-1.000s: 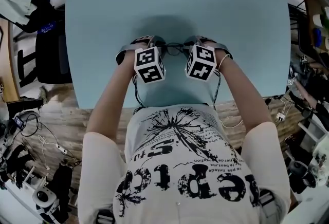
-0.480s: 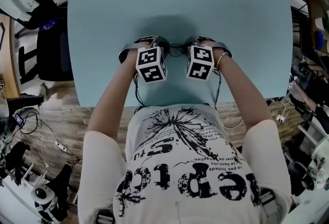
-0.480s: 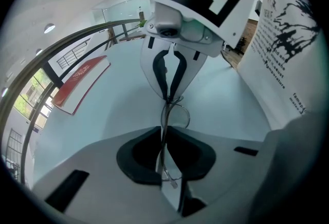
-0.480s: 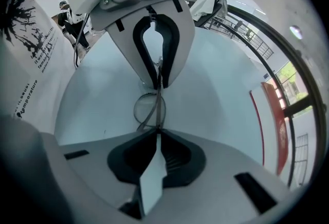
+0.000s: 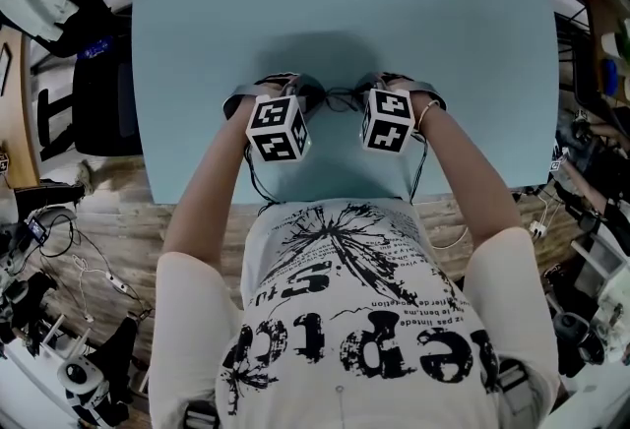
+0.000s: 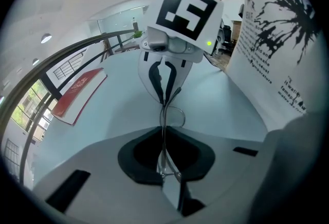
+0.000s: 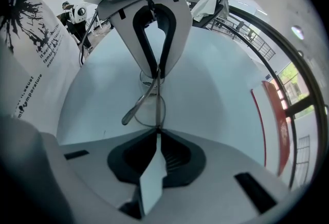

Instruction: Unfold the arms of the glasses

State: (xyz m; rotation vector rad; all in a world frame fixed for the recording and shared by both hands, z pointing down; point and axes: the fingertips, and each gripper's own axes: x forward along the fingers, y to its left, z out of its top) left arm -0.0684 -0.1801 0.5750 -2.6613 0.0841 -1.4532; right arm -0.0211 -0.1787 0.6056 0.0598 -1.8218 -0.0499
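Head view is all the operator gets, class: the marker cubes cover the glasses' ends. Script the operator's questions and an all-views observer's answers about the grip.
Operator: Is the left gripper on the glasses?
Observer: Yes; in the left gripper view its jaws are closing with the glasses between them.
Operator: And the right?
Observer: The right gripper pinches the glasses' other end.
Operator: Are the arms unfolded?
Observer: Not yet: the right gripper view shows one arm slanting across a lens rim.

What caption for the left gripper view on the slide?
The left gripper has its jaws closing on the glasses over the table, the right gripper pinching their far end, red book behind.
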